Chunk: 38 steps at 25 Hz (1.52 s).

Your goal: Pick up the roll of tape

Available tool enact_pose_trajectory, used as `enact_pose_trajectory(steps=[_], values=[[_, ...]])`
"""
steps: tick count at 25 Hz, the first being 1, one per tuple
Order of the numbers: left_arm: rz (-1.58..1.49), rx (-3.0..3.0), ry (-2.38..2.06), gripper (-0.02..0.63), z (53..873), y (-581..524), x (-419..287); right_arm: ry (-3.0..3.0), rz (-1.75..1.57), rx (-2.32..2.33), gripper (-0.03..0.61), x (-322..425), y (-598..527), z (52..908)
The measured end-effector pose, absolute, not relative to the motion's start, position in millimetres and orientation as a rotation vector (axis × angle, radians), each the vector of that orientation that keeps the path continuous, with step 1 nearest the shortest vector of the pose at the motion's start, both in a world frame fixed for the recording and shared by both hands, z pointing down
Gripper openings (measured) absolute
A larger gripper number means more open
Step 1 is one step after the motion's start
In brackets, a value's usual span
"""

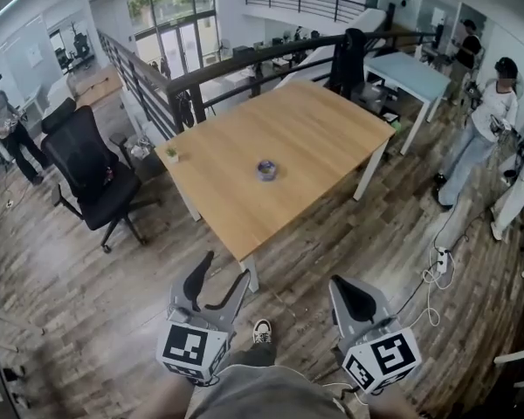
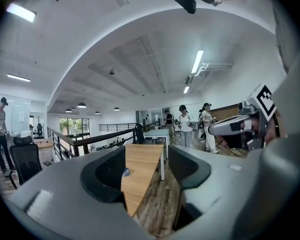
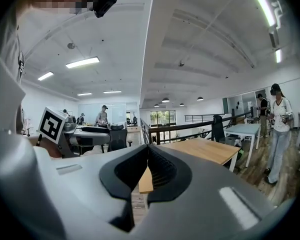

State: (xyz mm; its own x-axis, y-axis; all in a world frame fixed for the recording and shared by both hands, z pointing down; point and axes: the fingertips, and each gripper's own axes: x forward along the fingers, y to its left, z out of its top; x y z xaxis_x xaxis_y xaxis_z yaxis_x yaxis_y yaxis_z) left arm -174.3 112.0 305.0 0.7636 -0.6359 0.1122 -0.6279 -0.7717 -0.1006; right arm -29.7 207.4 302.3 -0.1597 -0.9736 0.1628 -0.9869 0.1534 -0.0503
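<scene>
Roll of tape, seemingly bluish, well beyond left gripper, right gripper

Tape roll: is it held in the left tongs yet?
No, the tape roll lies on the wooden table, apart from the open, empty left tongs.

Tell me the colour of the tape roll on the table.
The roll of tape looks bluish-purple; the head view shows it best.

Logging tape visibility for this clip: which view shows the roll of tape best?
Head view: the roll of tape sits unobstructed on the table. Left gripper view shows only a tiny speck; right gripper view doesn't show it.
</scene>
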Motion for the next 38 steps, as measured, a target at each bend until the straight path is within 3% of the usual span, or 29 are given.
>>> enact_pose_trajectory(steps=[11,22,38], values=[[-0.285,-2.934,0.975,0.264,324.8,-26.1,-133.8,-2.264,0.268,1.965,0.011,-2.5,66.1,315.4],[-0.367,-2.959,0.991,0.264,349.0,-101.1,-102.9,-2.224,0.343,1.962,0.011,35.9,-5.7,336.1],[-0.484,-2.929,1.22,0.264,379.7,-227.6,8.1,-2.353,0.429,1.709,0.011,149.8,-153.4,370.9]])
